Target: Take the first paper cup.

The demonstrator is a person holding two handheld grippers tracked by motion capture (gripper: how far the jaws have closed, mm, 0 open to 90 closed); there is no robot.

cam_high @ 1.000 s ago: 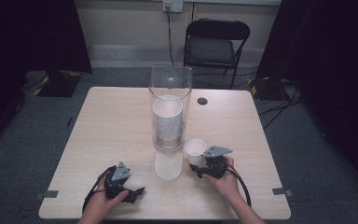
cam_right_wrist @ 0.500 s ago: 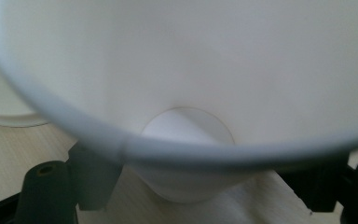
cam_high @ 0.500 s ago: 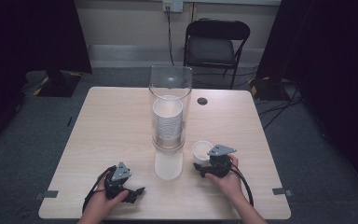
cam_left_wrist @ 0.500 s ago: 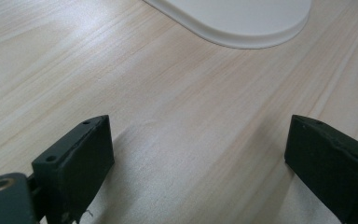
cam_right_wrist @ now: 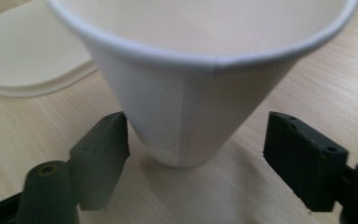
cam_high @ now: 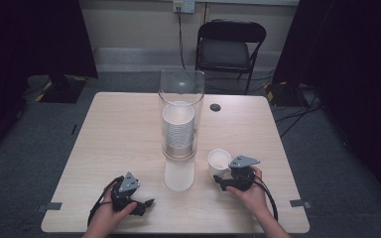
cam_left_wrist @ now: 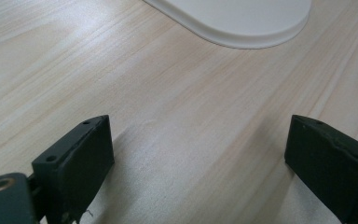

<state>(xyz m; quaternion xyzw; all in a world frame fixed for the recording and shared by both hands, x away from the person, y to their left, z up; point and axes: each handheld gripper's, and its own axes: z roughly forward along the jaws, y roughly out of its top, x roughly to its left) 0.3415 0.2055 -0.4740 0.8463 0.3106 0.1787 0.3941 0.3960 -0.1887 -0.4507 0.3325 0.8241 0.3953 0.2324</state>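
- Two grippers sit near the front edge of the table [cam_high: 119, 129], one toward each front corner, with a tall dispenser between them.
- The left gripper [cam_left_wrist: 196, 154], held in the left hand [cam_high: 110, 214] near the front-left corner, has its jaws spread wide over bare wood and nothing between them.
- At mid-table stands the clear tube [cam_high: 181, 99] holding a stack of paper cups [cam_high: 178, 130]; its white base [cam_high: 179, 173] reaches toward the front edge.
- Just right of that base, a single paper cup [cam_right_wrist: 200, 79] stands upright on the table, mouth up.
- The right gripper [cam_right_wrist: 205, 149], held in the right hand [cam_high: 248, 193] toward the front-right corner, has its jaws spread to either side of the cup's narrow lower part; the left one looks to be touching the wall, the other stands apart.
- The cup is likely very light and thin-walled, so it would tip or slide at a nudge and crumple under a hard squeeze. The lower body, where the cone is narrow and stiffest near the bottom, seems the safest place to pinch, gently.
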